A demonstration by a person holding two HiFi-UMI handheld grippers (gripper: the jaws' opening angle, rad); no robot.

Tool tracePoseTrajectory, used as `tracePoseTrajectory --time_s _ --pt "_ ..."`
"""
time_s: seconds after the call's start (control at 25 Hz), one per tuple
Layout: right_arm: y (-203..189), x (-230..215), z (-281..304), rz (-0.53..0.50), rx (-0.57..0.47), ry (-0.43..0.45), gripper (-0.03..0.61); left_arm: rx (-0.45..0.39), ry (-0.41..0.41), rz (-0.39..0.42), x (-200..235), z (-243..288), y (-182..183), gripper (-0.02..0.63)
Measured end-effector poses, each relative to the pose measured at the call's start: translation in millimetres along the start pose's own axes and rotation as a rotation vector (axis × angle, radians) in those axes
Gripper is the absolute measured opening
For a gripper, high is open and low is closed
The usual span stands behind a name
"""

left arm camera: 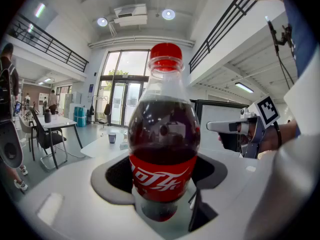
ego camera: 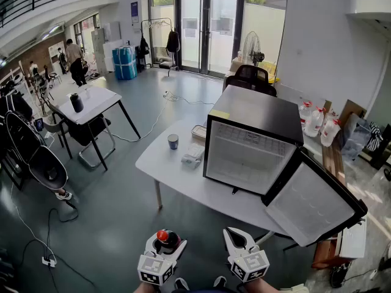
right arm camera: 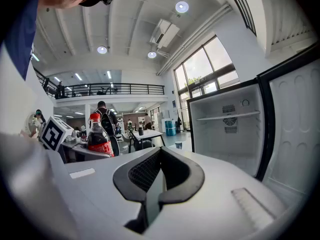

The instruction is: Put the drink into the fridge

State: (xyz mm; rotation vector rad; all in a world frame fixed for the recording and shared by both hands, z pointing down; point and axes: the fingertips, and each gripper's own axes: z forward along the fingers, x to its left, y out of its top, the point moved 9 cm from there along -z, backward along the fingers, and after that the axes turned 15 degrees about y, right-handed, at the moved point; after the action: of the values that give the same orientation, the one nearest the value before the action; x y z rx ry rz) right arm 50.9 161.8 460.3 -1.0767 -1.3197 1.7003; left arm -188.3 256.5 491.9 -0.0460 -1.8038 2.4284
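Note:
The drink is a dark cola bottle (ego camera: 162, 237) with a red cap and red label. It stands upright between the jaws of my left gripper (ego camera: 164, 244), which is shut on its lower body (left arm camera: 162, 149). The bottle also shows at the left of the right gripper view (right arm camera: 98, 136). My right gripper (ego camera: 236, 238) is beside it, shut with nothing between its pads (right arm camera: 157, 179). The black mini fridge (ego camera: 253, 139) stands on the white table (ego camera: 177, 179) ahead. Its door (ego camera: 314, 200) is swung open to the right and its white inside (right arm camera: 227, 129) holds nothing that I can see.
A small cup (ego camera: 173, 141), a crumpled white packet (ego camera: 193, 155) and a flat tray (ego camera: 199, 132) lie on the table left of the fridge. A second table (ego camera: 91, 102) with chairs stands far left. People stand at the back left.

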Motion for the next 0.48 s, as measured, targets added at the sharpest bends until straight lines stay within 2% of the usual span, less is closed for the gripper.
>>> tracePoseTrajectory --time_s 0.2,0.48 --pt "3.9 10.4 5.3 -0.007 -0.006 -0.035 0.006 -0.010 -0.041 0.009 9.6 0.4 3.3 0.318" --pt "0.0 28.3 10.1 0.009 -0.071 -0.113 0.006 -0.033 -0.111 0.045 27.1 1.9 0.1 0.318"
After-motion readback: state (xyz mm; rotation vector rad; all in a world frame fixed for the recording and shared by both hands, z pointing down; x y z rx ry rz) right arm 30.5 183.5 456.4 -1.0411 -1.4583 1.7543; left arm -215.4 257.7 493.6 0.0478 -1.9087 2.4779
